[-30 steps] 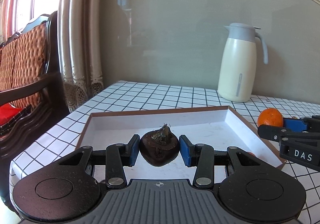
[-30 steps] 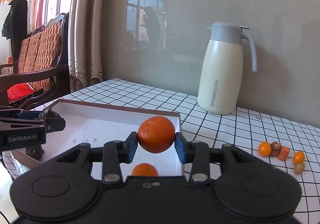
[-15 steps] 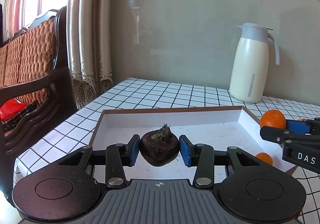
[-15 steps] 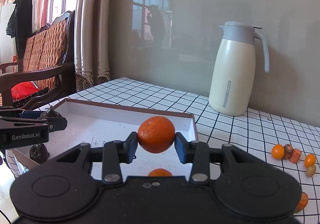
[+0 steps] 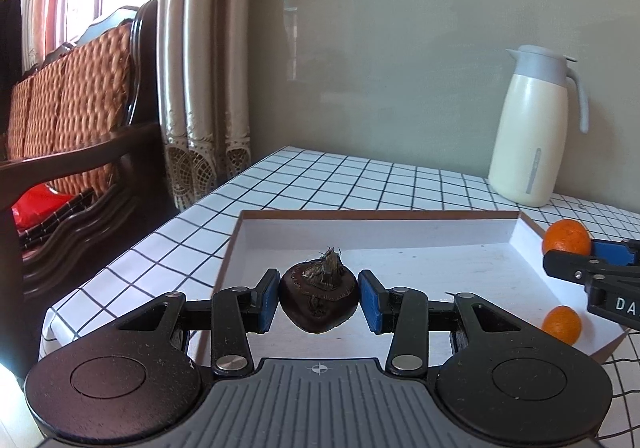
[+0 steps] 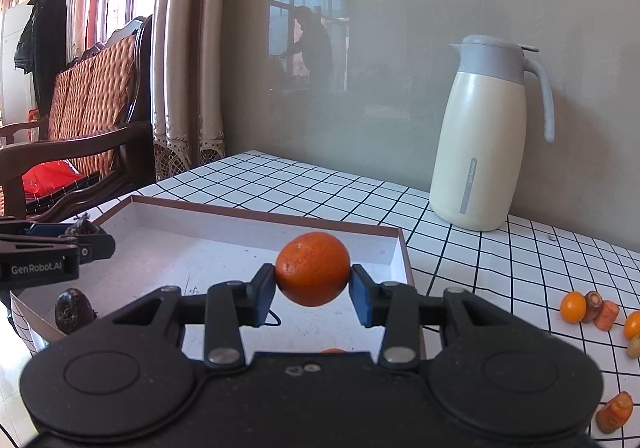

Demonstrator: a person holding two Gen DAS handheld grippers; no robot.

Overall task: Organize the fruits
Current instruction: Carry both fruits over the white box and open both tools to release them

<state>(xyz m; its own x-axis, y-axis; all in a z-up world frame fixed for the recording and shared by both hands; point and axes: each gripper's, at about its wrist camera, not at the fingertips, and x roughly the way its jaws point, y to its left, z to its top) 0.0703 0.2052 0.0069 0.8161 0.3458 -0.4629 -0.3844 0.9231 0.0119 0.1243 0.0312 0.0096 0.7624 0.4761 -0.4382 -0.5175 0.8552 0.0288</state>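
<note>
My left gripper [image 5: 319, 302] is shut on a dark brown water chestnut [image 5: 318, 302] and holds it over the near left part of the white tray [image 5: 376, 223]. My right gripper [image 6: 312, 294] is shut on an orange [image 6: 312, 268] above the tray's [image 6: 256, 217] right side; it shows at the right of the left wrist view [image 5: 566, 236]. A second orange [image 5: 561, 324] lies in the tray's near right corner. Another dark water chestnut [image 6: 72, 310] lies in the tray's near left corner.
A cream thermos jug [image 6: 486, 136] stands at the back of the checked table [image 6: 500, 252]. Small oranges and carrot pieces [image 6: 592, 308] lie on the cloth to the right. A wooden sofa [image 5: 68, 152] and curtain [image 5: 200, 88] stand left of the table.
Both grippers have drifted left and pulled back a little over the tray, each still holding its fruit. The loose orange in the tray now shows farther right in the left wrist view.
</note>
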